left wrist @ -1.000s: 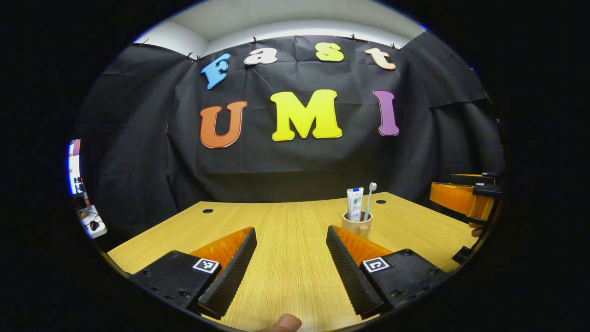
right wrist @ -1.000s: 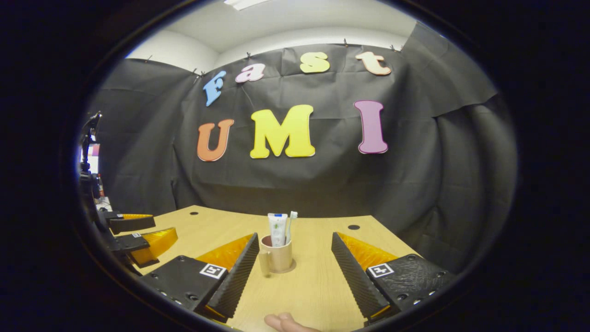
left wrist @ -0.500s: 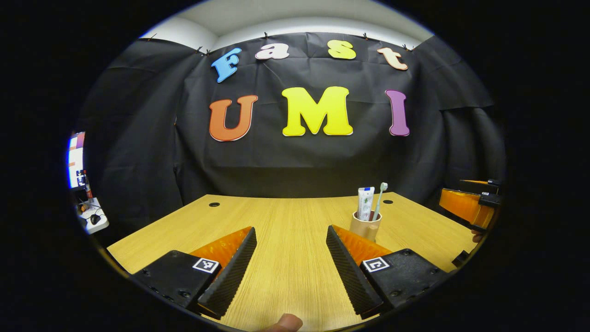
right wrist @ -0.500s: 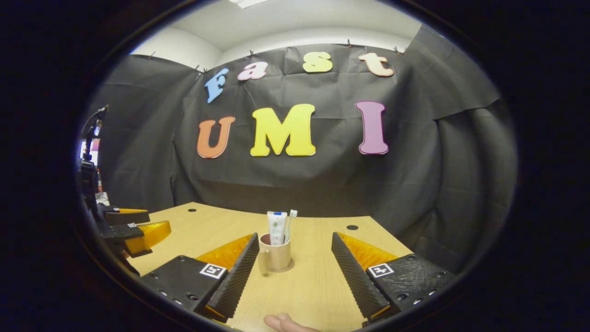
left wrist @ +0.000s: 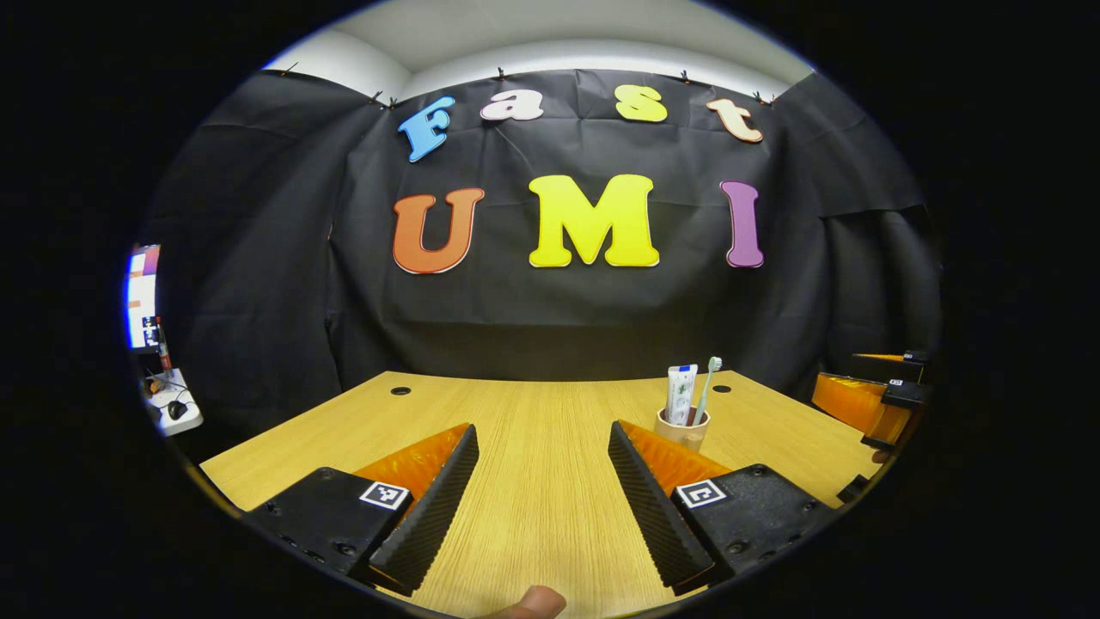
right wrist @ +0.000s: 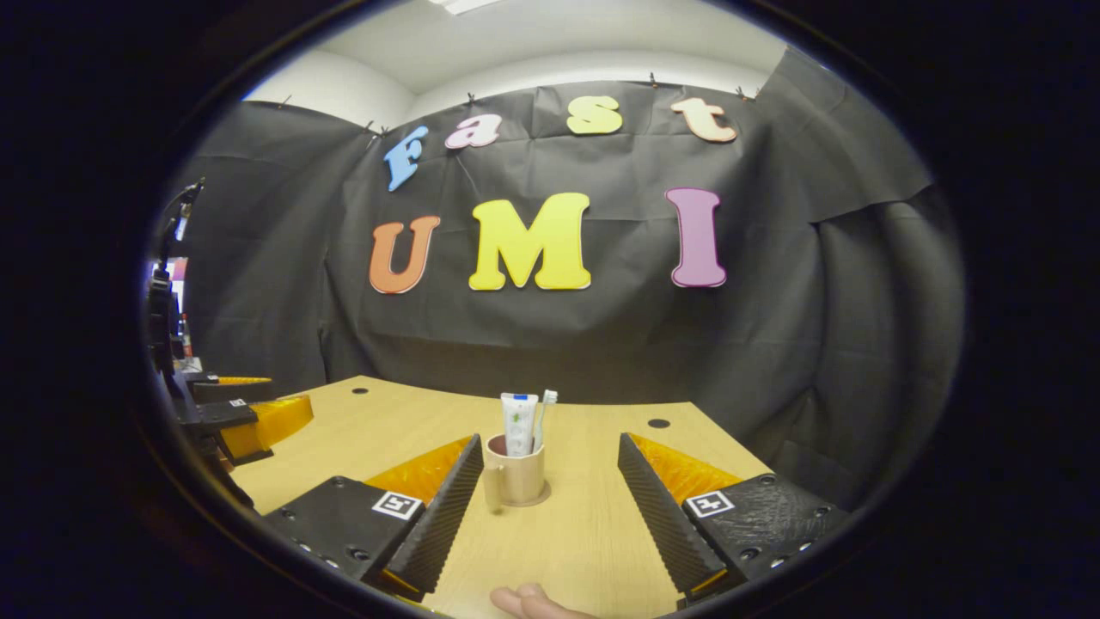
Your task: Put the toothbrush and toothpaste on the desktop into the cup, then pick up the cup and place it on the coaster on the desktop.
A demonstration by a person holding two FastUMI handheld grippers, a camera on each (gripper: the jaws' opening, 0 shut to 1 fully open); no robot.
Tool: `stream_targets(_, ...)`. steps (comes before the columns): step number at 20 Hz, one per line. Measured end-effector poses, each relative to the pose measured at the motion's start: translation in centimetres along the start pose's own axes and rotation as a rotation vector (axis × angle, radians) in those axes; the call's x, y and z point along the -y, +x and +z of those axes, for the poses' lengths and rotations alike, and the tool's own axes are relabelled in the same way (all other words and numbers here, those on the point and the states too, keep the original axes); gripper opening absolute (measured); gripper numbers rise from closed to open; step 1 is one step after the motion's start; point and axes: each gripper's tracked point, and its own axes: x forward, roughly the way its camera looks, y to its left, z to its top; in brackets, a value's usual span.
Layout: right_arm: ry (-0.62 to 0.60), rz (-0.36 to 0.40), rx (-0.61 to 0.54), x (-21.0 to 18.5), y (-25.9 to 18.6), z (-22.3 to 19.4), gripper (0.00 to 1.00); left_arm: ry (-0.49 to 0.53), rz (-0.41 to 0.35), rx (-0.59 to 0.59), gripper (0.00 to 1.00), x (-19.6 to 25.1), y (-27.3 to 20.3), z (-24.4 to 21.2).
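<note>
Here, the beige ceramic cup with a side handle point(right wrist: 514, 477) is seen standing upright on a thin round coaster point(right wrist: 540, 499) on the light wooden surface point(right wrist: 584, 533). The white toothpaste tube point(right wrist: 519, 423) and pale green toothbrush point(right wrist: 543, 419) are held upright inside it. The cup is located directly ahead of the right gripper point(right wrist: 544, 507), nearer its left finger. The left gripper point(left wrist: 543, 507) is positioned farther off. Both pairs of fingers are spread wide and nothing is held.
</note>
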Motion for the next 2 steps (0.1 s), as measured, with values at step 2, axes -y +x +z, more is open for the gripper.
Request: stream_targets(2,-0.002,0.004,0.004,-0.16,-0.13,0.05,0.95,0.007,0.005,-0.008,0.97,-0.34,-0.07,-0.23)
